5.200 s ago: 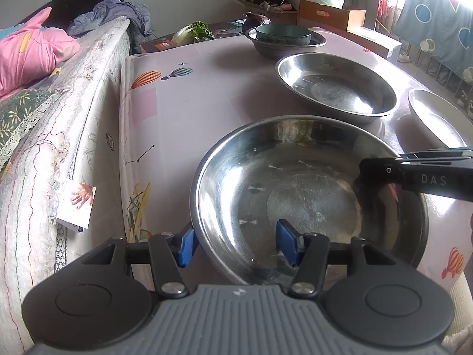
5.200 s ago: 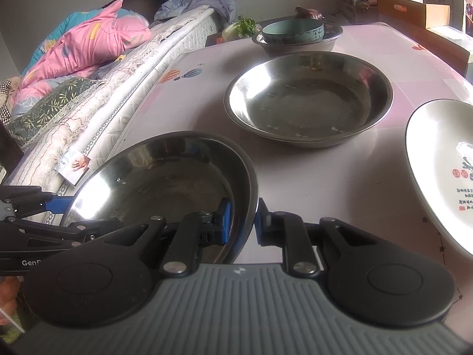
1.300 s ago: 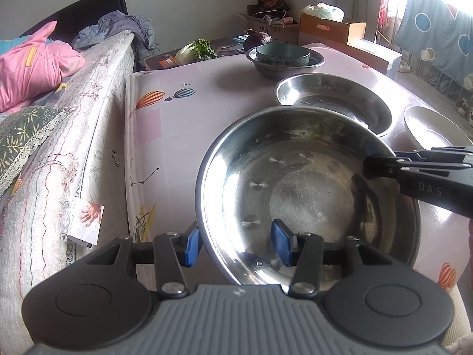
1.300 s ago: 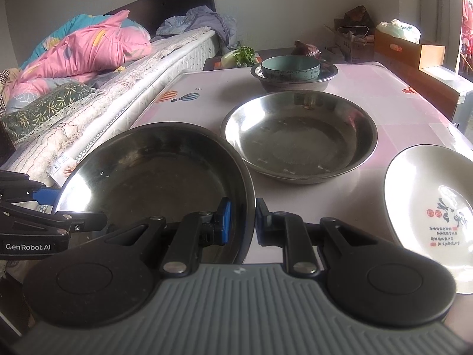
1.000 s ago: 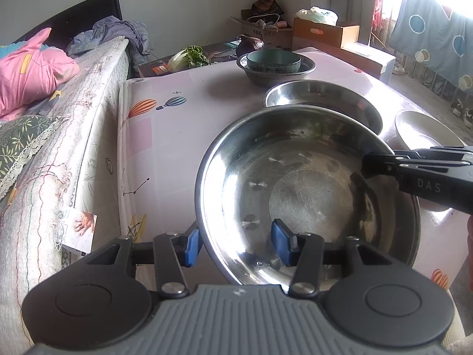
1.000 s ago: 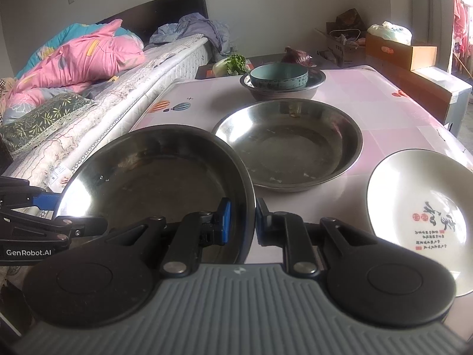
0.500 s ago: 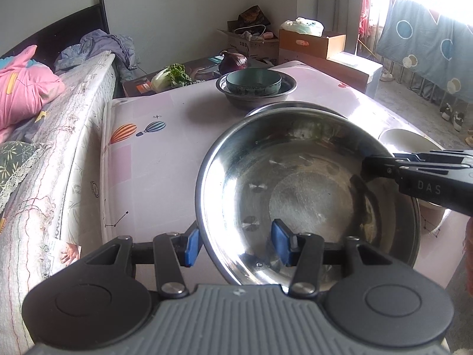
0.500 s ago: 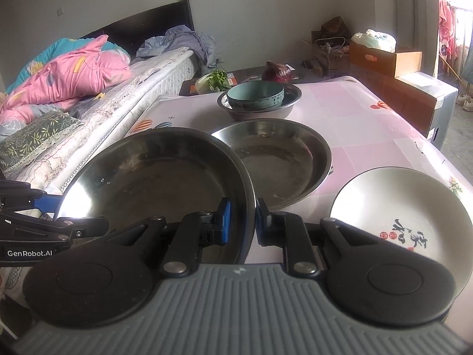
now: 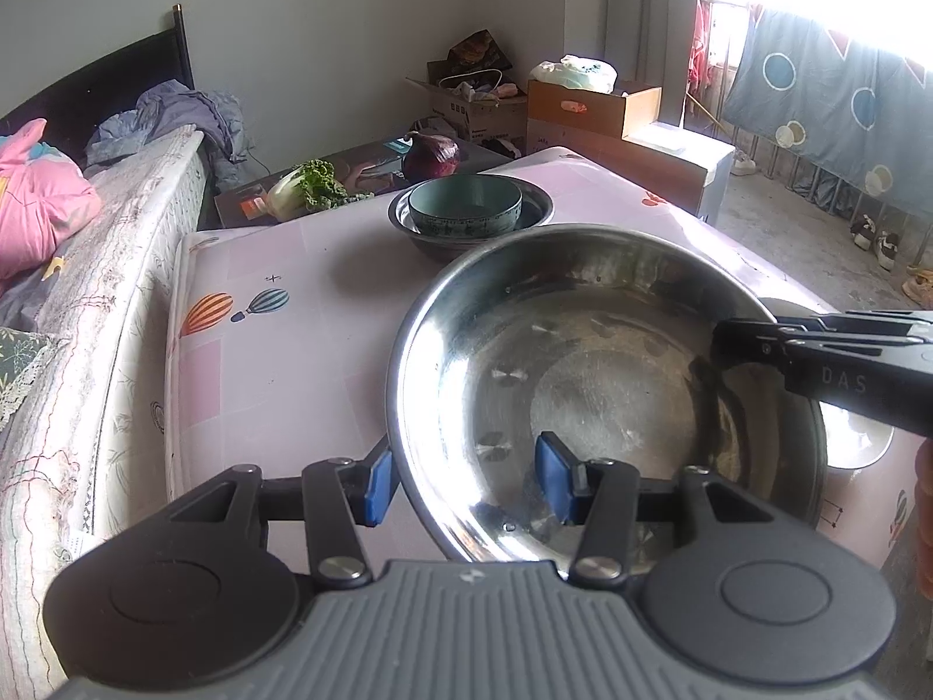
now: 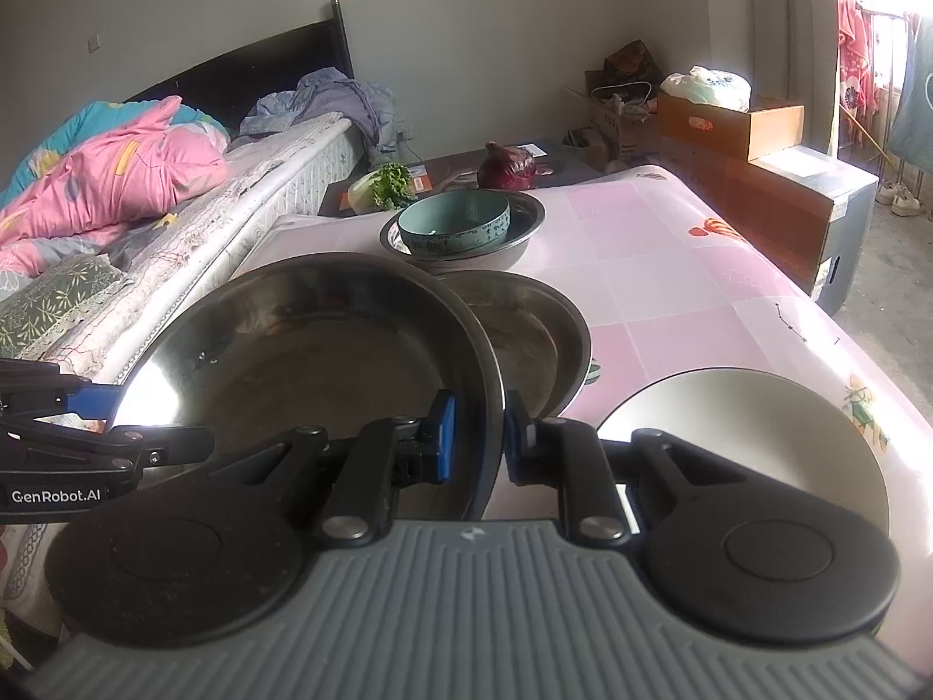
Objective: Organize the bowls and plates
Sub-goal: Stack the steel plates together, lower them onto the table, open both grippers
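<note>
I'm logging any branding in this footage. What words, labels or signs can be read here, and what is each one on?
"DAS": on the side of the right gripper, seen from the left wrist.
"GenRobot.AI": on the side of the left gripper, seen from the right wrist.
Cardboard boxes by the wall: print too small to read.
Pink tablecloth: balloon pictures only, no words.

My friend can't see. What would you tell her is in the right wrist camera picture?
The right hand-held gripper pinches the rim of a big steel pan, held above a pink table. Behind it sit another steel pan, a teal bowl and a white plate.
</note>
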